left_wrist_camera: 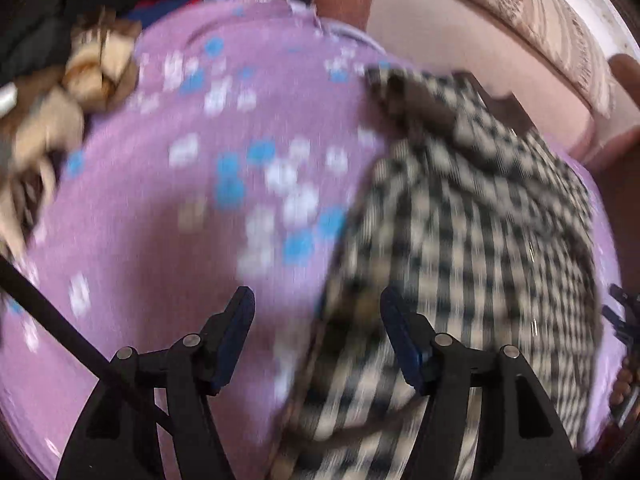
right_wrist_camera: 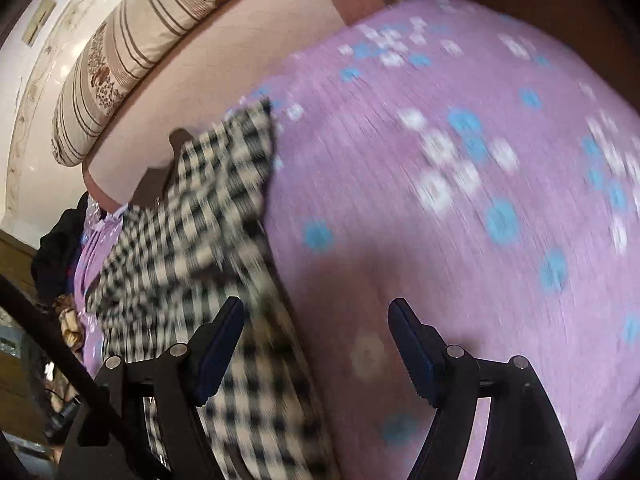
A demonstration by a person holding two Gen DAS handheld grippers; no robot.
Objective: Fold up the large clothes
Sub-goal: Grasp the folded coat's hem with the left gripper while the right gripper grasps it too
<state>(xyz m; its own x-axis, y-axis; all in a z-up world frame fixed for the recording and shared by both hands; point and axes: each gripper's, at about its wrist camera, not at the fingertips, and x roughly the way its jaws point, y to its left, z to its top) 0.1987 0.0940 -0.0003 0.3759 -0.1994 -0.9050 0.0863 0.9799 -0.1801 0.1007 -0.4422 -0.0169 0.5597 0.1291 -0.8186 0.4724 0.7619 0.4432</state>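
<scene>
Left gripper point(left_wrist_camera: 316, 320) jaws apart, empty, above edge of black-and-cream checked shirt point(left_wrist_camera: 460, 216) at frame right, on purple flowered bedsheet point(left_wrist_camera: 168, 208). Right gripper point(right_wrist_camera: 316, 320) wide, empty. Likely between folds; next needs fresh grip on shirt edges.

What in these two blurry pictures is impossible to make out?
- Checked garment: what kind it is and how far folded; motion blur in both views, lower part cut off by the frame edge.
- Tan bundle, left wrist view: smeared, unidentifiable.
- Bedsheet print: blurred blobs.
- Dark heap, right wrist view: shadowed, at the edge.
</scene>
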